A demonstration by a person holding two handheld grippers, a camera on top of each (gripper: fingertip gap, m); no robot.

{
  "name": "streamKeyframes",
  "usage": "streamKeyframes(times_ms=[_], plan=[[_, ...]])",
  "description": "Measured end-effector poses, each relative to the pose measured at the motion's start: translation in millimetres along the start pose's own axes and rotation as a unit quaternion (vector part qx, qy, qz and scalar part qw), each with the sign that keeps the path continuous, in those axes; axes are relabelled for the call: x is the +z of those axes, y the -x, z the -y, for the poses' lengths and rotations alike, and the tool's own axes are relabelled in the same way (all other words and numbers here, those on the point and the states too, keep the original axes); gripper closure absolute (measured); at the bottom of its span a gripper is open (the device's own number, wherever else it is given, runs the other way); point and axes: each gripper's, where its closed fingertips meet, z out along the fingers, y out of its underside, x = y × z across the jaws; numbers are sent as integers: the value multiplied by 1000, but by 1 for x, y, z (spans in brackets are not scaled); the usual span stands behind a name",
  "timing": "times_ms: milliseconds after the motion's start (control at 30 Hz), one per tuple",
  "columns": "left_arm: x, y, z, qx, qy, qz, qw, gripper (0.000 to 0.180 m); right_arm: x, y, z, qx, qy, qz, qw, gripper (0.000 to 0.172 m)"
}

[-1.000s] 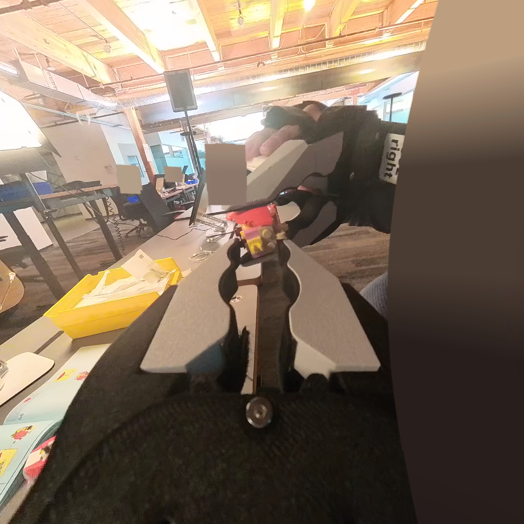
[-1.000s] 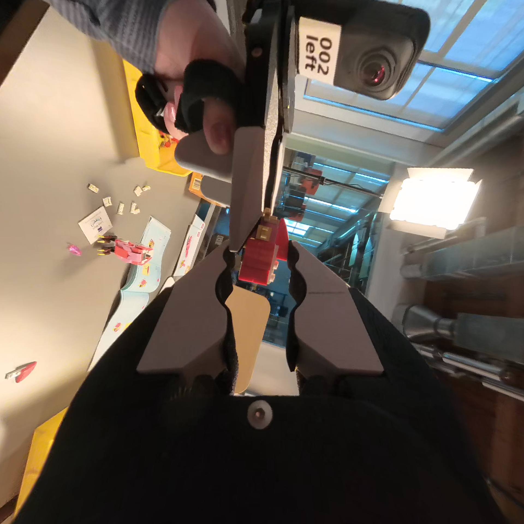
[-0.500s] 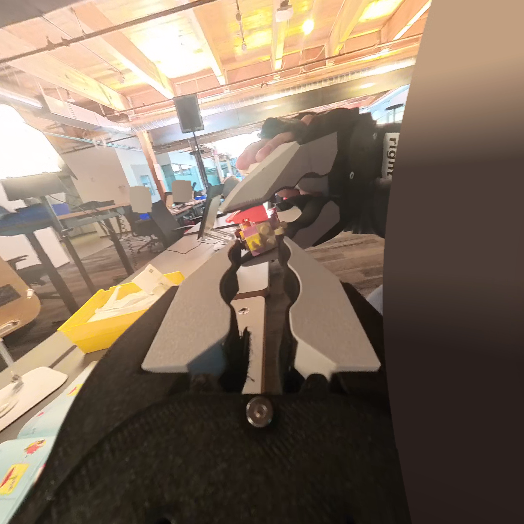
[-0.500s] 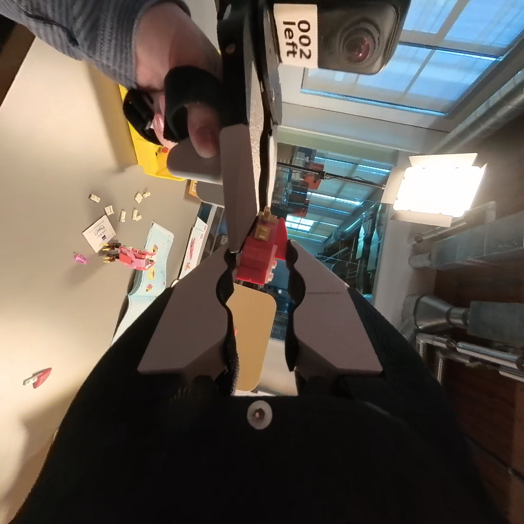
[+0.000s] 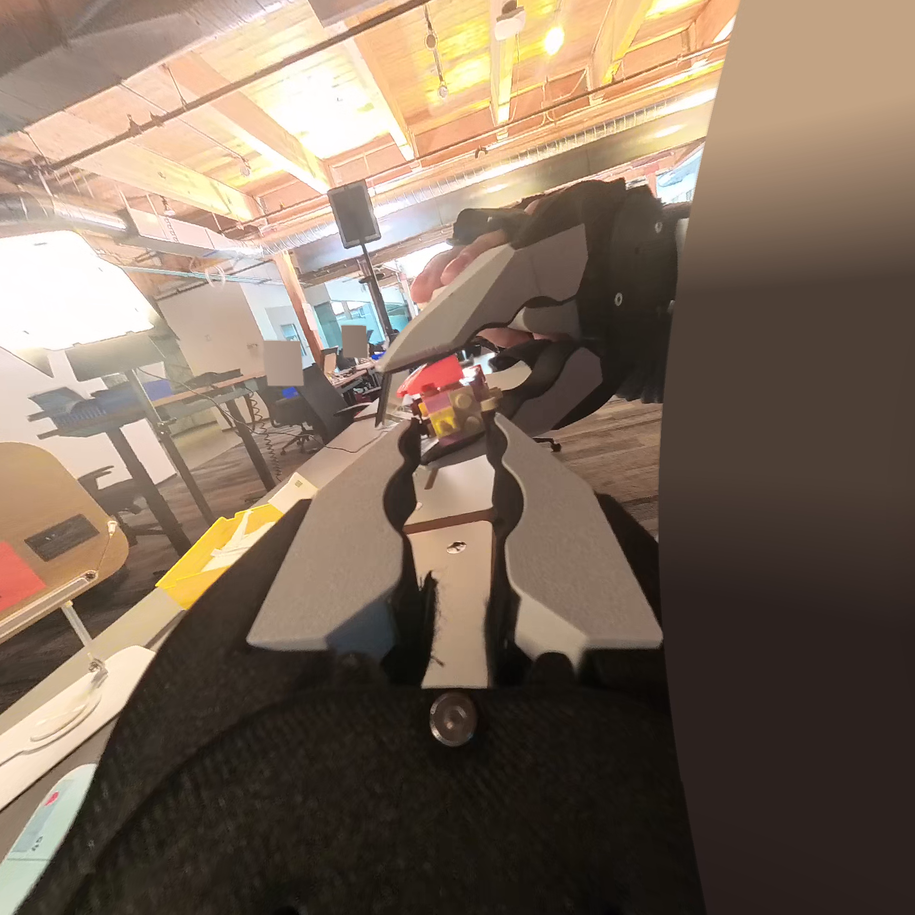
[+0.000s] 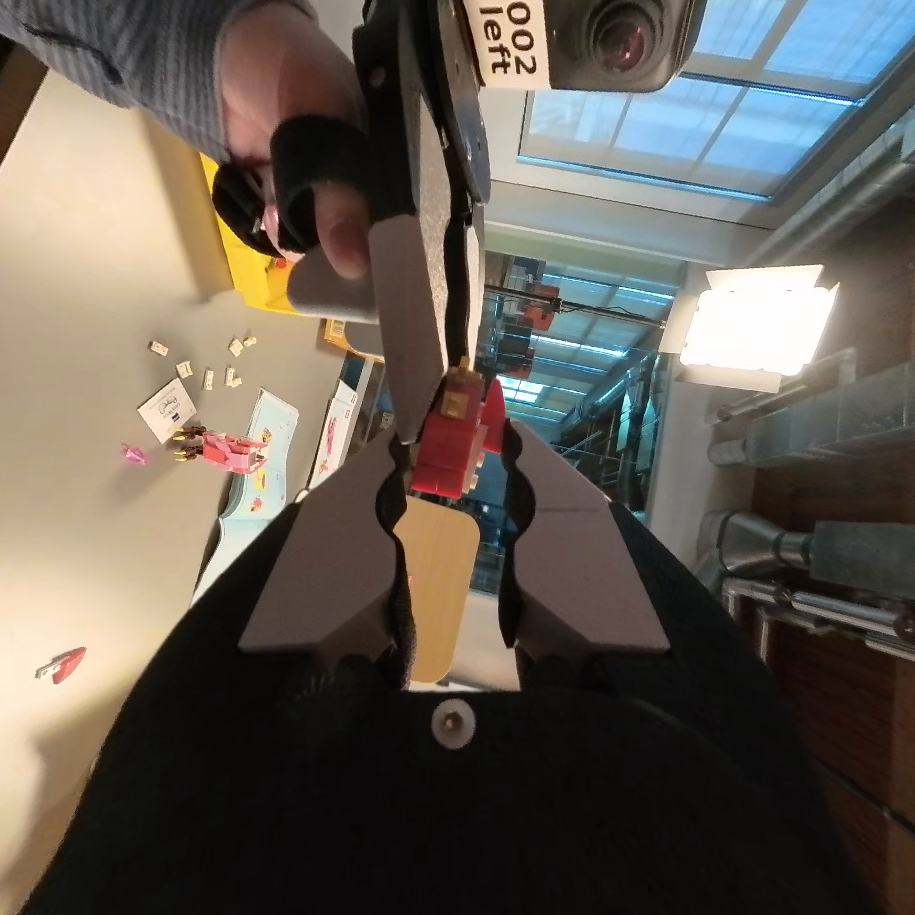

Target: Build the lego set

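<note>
Red brick model (image 6: pixel 453 443) is being clenched by both grippers' jaws; only the right wrist view is showing pale loose bricks (image 6: pixel 208 364) left of it.

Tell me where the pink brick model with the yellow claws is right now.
In the right wrist view, the pink brick model lies on the table at left, between a white card and the light blue booklet.

At the left of my right wrist view I see a beige table (image 6: pixel 74 495) carrying small pale bricks (image 6: pixel 208 369), a white card (image 6: pixel 166 409), a pink brick model (image 6: pixel 228 448), an open booklet (image 6: pixel 267 465) and a yellow bin (image 6: pixel 252 277).
</note>
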Motion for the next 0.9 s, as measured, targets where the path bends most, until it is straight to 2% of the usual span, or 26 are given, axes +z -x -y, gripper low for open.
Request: streamKeyframes(times_ms=[33, 367, 633, 733, 900], plan=[[0, 0, 0, 1, -2, 0, 1000, 157, 0, 0, 0, -1, 1, 0, 1000, 137], [2, -1, 0, 7, -4, 0, 1000, 158, -2, 0, -2, -26, 3, 3, 1000, 141], [5, -1, 0, 6, -7, 5, 1000, 158, -5, 0, -4, -14, -10, 7, 1000, 140], [5, 4, 4, 23, -10, 35, 999, 157, -4, -5, -5, -10, -16, -20, 1000, 137], [6, 12, 9, 120, 7, 121, 985, 156, -3, -14, -3, -38, -26, -89, 995, 134]])
